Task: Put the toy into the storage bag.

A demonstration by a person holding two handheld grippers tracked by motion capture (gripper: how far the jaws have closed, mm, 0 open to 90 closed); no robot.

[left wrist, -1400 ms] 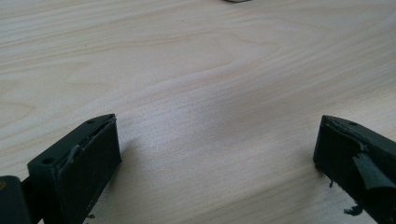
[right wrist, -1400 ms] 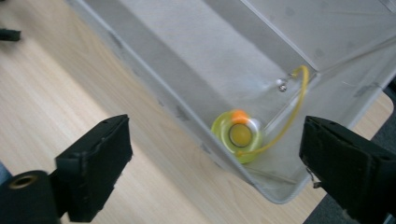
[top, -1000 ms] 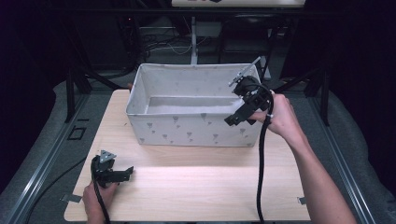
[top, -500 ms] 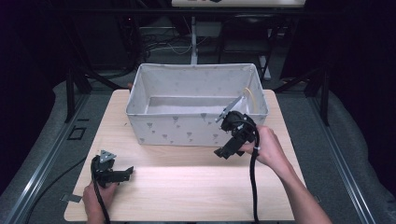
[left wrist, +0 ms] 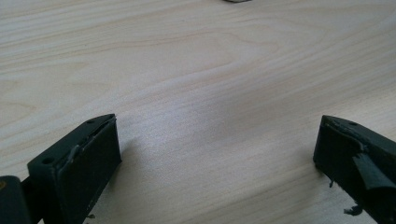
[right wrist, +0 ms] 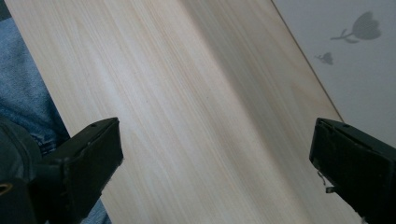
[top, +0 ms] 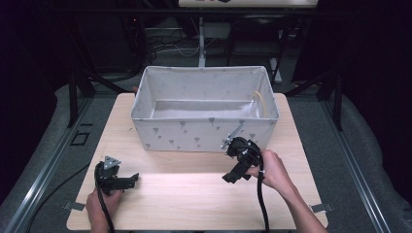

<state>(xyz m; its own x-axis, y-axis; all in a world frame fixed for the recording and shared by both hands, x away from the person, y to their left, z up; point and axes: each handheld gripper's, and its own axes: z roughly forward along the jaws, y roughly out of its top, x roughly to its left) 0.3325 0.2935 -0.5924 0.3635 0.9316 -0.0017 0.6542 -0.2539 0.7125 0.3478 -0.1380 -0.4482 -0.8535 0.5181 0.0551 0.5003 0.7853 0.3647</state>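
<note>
Here the left hand-held gripper (top: 127, 180) rests low on the near-left part of the table (top: 194, 204), jaws spread wide and holding nothing; its own view shows bare wood between them. The right hand-held gripper (top: 232, 176) hangs just in front of the fabric bin (top: 204, 133), also released and empty, tilted down toward the table.

The likeliest trouble, as I judge it, is the right gripper's trailing cable (top: 261, 199): it loops close to the bin's near wall, and a quick swing back could catch the soft rim and drag or tip the bin. A careless drop of the wrist could also knock the open jaws on the wood.

Farther off, the bin sits at mid-table, and something pale and thin, perhaps a cord (top: 260, 99), lies against its inner right wall; I cannot tell what it is.

Compared with a second ago, the right gripper has come away from the bin's right rim, down to the near side. The left one has stayed put.
</note>
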